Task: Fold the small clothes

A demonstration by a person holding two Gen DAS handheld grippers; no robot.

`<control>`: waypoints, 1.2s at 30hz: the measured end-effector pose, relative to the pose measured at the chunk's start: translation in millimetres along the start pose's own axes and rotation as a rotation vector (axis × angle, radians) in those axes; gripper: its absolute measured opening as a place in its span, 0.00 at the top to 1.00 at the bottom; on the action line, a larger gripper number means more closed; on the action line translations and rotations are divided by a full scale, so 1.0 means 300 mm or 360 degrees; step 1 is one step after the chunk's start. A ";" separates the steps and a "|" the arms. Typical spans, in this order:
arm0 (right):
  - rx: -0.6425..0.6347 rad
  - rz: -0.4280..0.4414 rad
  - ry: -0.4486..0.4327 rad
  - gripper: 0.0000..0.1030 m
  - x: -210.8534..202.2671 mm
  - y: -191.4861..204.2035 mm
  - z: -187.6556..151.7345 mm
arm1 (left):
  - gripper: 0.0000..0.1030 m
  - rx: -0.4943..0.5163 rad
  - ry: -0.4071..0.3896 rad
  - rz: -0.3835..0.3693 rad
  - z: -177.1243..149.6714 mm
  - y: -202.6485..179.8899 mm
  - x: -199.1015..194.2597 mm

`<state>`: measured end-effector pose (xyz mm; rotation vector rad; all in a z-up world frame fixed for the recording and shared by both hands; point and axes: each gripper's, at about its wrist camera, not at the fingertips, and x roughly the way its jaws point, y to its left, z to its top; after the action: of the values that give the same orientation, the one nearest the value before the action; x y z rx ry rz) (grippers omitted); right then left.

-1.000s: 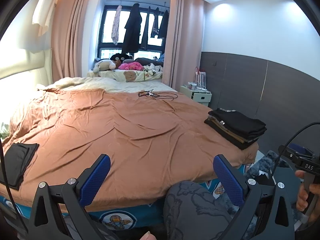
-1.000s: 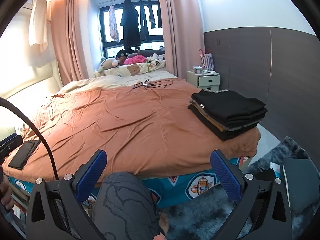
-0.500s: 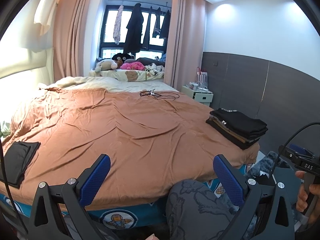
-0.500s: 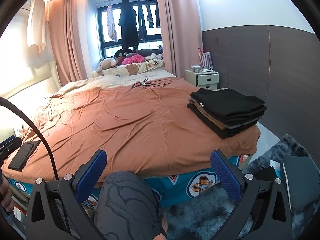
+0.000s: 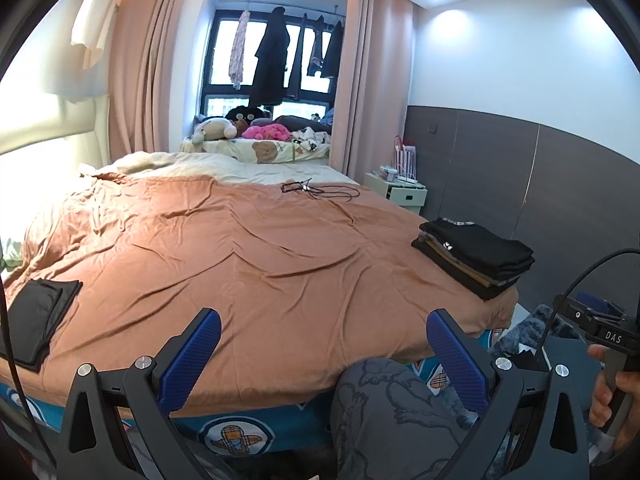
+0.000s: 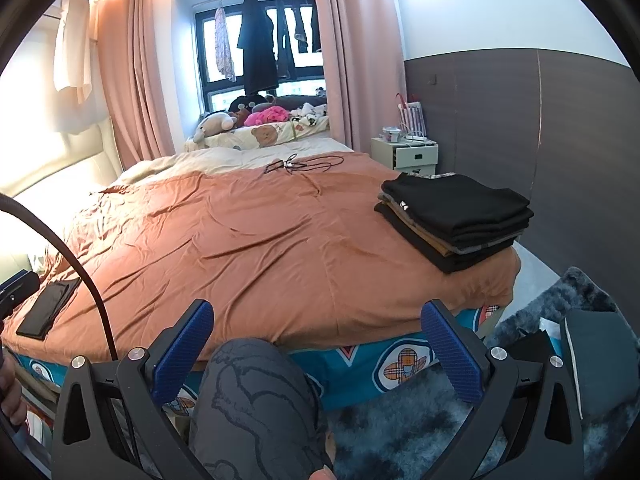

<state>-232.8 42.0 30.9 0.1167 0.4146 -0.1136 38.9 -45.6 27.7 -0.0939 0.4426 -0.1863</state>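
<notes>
A stack of folded dark clothes (image 5: 476, 254) (image 6: 456, 216) sits on the bed's near right corner. A single folded black garment (image 5: 36, 314) (image 6: 48, 304) lies flat at the near left edge of the orange bedcover (image 5: 256, 256) (image 6: 248, 236). My left gripper (image 5: 322, 354) hangs open in front of the bed's foot, nothing between its blue pads. My right gripper (image 6: 318, 350) is open too, held off the bed over the person's knee (image 6: 256, 404). The right gripper's handle and the hand on it (image 5: 612, 364) show at the left wrist view's right edge.
Black cables (image 5: 316, 190) lie at the far end of the bedcover. A white nightstand (image 6: 404, 154) stands by the dark wall panel. Plush toys (image 5: 240, 130) crowd the window ledge, clothes hang above. A grey shaggy rug (image 6: 404, 428) and a dark bag (image 6: 592, 356) are on the floor at right.
Both views have tilted slightly, so the bed sits a little lower in frame. Both grippers stay open and nothing on the bed has moved.
</notes>
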 end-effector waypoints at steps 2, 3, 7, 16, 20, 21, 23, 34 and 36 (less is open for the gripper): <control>-0.0001 0.0002 0.0000 0.00 -0.003 0.000 0.002 | 0.00 -0.0005 0.0006 0.0002 -0.001 0.001 -0.001; 0.0000 0.0003 -0.0001 0.00 -0.005 -0.002 0.003 | 0.00 -0.0007 0.0006 0.0003 -0.002 0.001 -0.003; -0.0004 0.0001 -0.0009 0.00 -0.014 -0.004 0.004 | 0.00 -0.0008 0.0005 0.0006 -0.002 0.004 -0.003; -0.0007 0.0015 0.0003 0.00 -0.008 -0.018 0.005 | 0.00 -0.0007 0.0002 0.0011 0.000 0.005 -0.004; -0.0012 0.0024 0.0004 0.00 -0.014 -0.014 0.008 | 0.00 -0.0016 0.0001 0.0009 -0.002 0.006 -0.006; -0.0015 0.0028 0.0003 0.00 -0.016 -0.012 0.009 | 0.00 -0.0018 0.0001 0.0011 -0.004 0.003 -0.008; -0.0018 0.0025 0.0001 0.00 -0.015 -0.017 0.010 | 0.00 -0.0015 0.0000 0.0013 -0.004 0.004 -0.008; -0.0012 0.0033 -0.0014 0.00 -0.025 -0.034 0.001 | 0.00 0.0020 0.0013 0.0023 -0.009 -0.040 -0.032; -0.0010 0.0027 -0.0015 0.00 -0.026 -0.041 0.000 | 0.00 0.0032 0.0010 0.0016 -0.009 -0.052 -0.039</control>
<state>-241.6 30.4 33.1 0.1136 0.4046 -0.0960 24.9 -58.6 32.2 -0.0716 0.4473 -0.1812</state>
